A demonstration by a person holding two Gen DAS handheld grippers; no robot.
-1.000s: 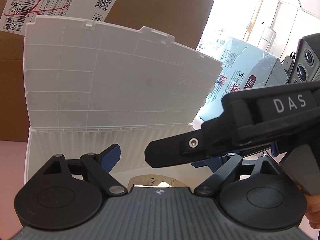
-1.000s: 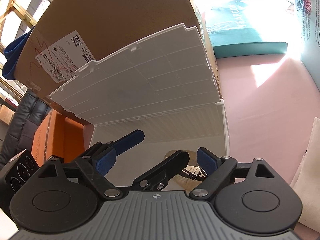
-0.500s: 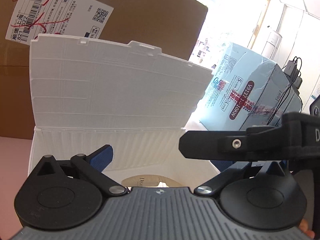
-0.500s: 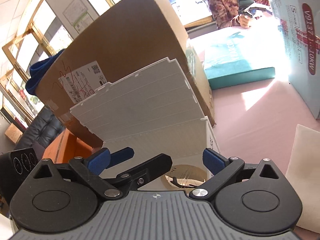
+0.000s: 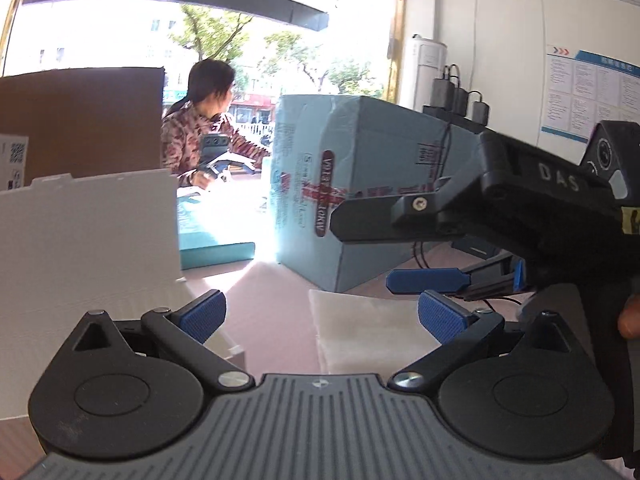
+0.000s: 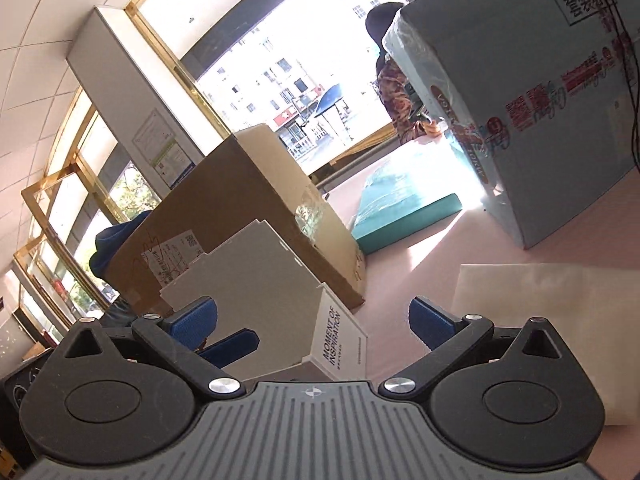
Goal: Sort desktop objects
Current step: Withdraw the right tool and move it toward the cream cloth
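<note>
My left gripper [image 5: 322, 316] is open with nothing between its blue pads. It hovers over the pink table, between the white storage box [image 5: 80, 248] on its left and a white foam sheet [image 5: 360, 332] ahead. My right gripper [image 6: 312, 326] is also open and empty, raised beside the same white box [image 6: 260, 280], whose lid stands up. The box side reads "MOMENT OF INSPIRATION" [image 6: 340, 336]. A blue finger [image 5: 424, 281] of the right gripper crosses the right of the left wrist view. The inside of the box is hidden.
A large brown cardboard box [image 6: 240, 220] stands behind the white box. A flat teal box [image 6: 400, 208] and a tall light-blue carton [image 6: 520, 120] sit further back. The white foam sheet [image 6: 560, 312] lies on the right. A seated person [image 5: 200, 132] is beyond the table.
Both grippers have risen and swung right, away from the inside of the white box. The tan roll seen in the box earlier is out of view. Both jaws remain open.
</note>
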